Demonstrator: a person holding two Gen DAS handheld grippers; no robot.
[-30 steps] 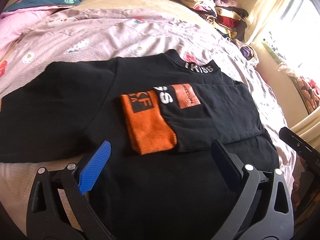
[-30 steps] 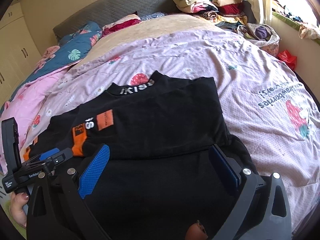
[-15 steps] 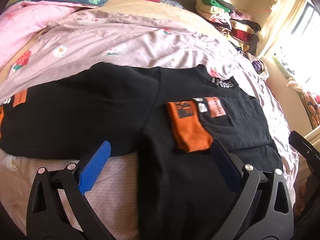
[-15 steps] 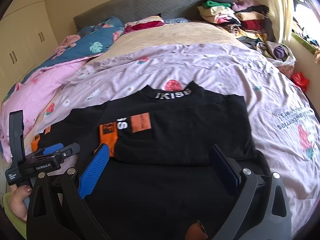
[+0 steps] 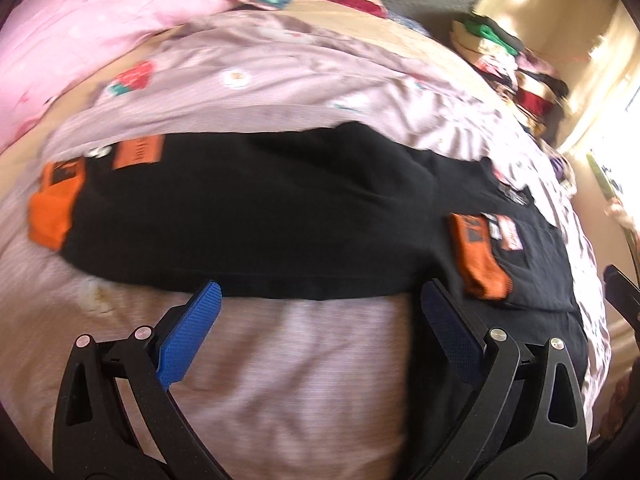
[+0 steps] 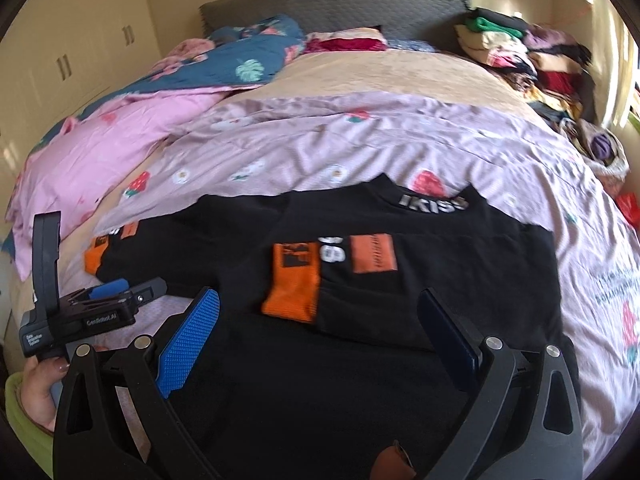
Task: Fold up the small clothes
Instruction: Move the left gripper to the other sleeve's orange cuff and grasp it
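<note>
A black long-sleeved top (image 6: 420, 280) with orange cuffs lies flat on the bed. Its right sleeve is folded across the chest, orange cuff (image 6: 294, 286) near the middle. Its left sleeve (image 5: 248, 216) lies spread out to the left, orange cuff (image 5: 54, 204) at the far end. My left gripper (image 5: 320, 312) is open and empty, just below the lower edge of the spread sleeve. My right gripper (image 6: 320, 320) is open and empty above the top's lower body. The left gripper also shows in the right wrist view (image 6: 108, 296).
The bed has a lilac sheet (image 6: 360, 144) with strawberry and daisy prints. A pink quilt (image 6: 100, 152) and blue pillows (image 6: 248, 56) lie at the far left. A stack of folded clothes (image 6: 520, 56) stands at the far right by the headboard.
My left gripper has moved left, from above the folded right cuff to the spread left sleeve. My right gripper's view has shifted left slightly. Both stay open.
</note>
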